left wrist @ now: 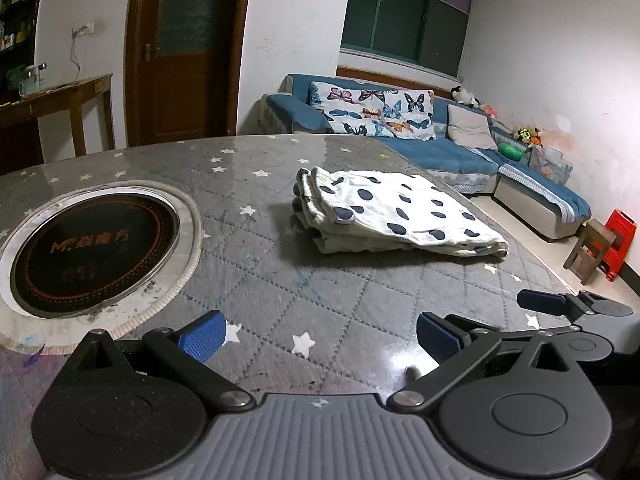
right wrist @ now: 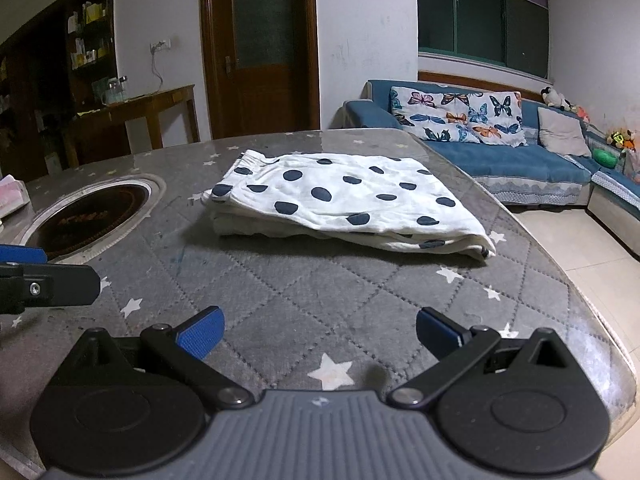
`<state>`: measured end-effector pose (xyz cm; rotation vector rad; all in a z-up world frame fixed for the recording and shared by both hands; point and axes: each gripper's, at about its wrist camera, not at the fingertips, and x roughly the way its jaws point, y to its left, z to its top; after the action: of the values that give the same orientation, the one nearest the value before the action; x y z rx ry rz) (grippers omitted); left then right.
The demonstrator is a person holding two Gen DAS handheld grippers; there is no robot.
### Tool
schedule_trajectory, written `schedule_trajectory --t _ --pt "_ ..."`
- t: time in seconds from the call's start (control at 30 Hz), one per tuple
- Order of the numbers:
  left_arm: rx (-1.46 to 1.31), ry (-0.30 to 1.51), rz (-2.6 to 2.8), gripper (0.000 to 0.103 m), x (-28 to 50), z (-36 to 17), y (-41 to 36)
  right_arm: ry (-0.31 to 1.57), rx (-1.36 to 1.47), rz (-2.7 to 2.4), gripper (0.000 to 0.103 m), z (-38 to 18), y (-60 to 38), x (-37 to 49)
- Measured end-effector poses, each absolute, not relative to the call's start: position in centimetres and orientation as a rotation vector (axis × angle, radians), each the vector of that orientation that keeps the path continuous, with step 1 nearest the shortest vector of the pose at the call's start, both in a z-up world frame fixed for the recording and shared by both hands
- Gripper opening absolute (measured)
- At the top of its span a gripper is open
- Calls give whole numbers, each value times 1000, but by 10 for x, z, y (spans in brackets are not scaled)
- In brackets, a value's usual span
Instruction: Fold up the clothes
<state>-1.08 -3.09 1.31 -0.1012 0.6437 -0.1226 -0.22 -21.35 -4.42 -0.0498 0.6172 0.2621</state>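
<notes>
A white garment with dark blue dots [left wrist: 394, 214] [right wrist: 344, 204] lies folded into a flat rectangle on the grey quilted star-print table cover [left wrist: 304, 280] [right wrist: 304, 292]. My left gripper [left wrist: 320, 334] hovers open over the table's near side, well short of the garment, with nothing between its blue pads. My right gripper [right wrist: 320, 330] is open too, also short of the garment and holding nothing. The right gripper's fingers [left wrist: 548, 304] show at the right edge of the left wrist view; the left gripper's fingers [right wrist: 24, 256] show at the left edge of the right wrist view.
A round black induction cooktop [left wrist: 96, 248] [right wrist: 84, 216] is set into the table left of the garment. A pink tissue pack [right wrist: 12, 196] lies at the far left. The table's right edge [right wrist: 576, 280] drops to tiled floor. A blue sofa [left wrist: 440, 152], stools [left wrist: 604, 244] and a wooden side table [left wrist: 60, 104] stand beyond.
</notes>
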Motion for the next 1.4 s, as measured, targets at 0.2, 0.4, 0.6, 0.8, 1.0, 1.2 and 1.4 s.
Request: schedule_trajectory --t 0.2,0.4,0.6,0.8,1.0,1.2,1.4 --pt "-96 650 -134 103 -5 9 -26 640 -42 239 103 -45 -211 4" --pt "-98 650 -145 103 4 6 -14 668 -40 200 103 -45 -203 10" --pt "-118 647 -163 103 13 6 1 685 -61 163 103 -42 -188 14" --pt "-129 650 -185 103 20 6 12 703 -73 128 103 -42 -173 15" --pt "-144 694 -209 103 28 0 15 728 -70 85 103 -43 -169 15" --pt "-126 730 -228 103 34 -4 14 732 -43 54 103 -45 -170 16" --pt "-126 733 -221 103 30 -6 16 744 -28 49 103 -51 -168 15"
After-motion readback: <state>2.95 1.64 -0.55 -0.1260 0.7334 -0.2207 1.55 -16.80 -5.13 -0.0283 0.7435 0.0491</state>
